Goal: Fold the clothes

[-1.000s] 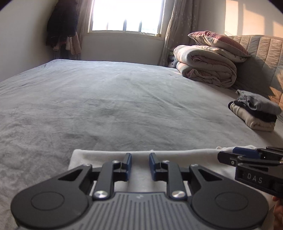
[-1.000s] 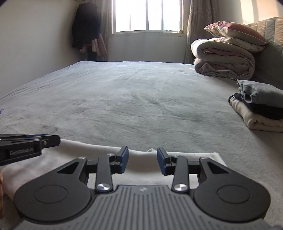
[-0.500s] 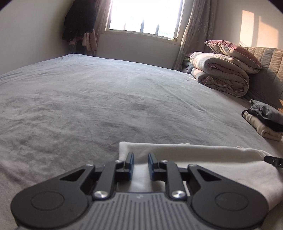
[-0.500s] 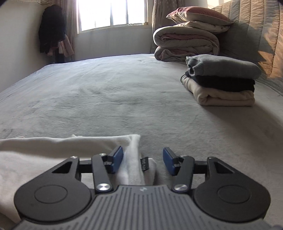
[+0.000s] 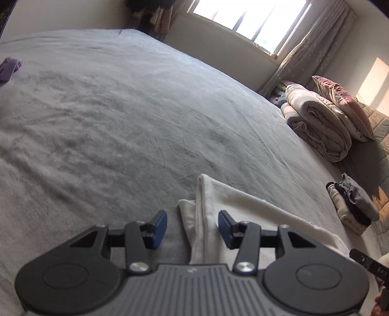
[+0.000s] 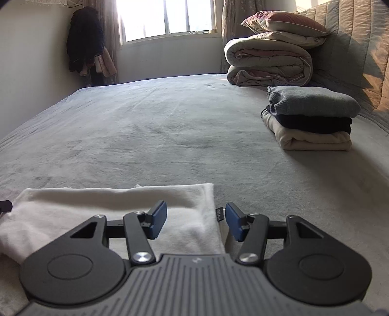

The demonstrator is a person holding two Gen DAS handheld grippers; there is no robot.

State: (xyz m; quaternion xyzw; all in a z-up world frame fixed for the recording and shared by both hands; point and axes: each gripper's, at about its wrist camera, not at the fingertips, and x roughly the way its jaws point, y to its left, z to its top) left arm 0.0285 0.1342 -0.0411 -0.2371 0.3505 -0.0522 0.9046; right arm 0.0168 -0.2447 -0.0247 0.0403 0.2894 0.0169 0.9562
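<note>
Folding a cream garment (image 5: 245, 209) on the grey bed (image 5: 121, 121).
Left gripper (image 5: 192, 227) jaws just opened, released astride its left edge; right gripper (image 6: 195, 222) jaws released astride its right edge.

Daylight enters through the far window (image 6: 167, 18), which is overexposed to near white and leaves the dark clothes (image 6: 83, 40) hanging to its left almost in silhouette. Warm direct sunlight patches the right-hand wall (image 5: 370, 82) and the quilted headboard (image 6: 374, 60), while the stack of folded clothes (image 6: 313, 116) casts a soft shadow on the grey bedspread (image 6: 170, 126). The left wrist view is tilted and slightly motion-blurred; both views bow at the edges with dark vignetted corners.
</note>
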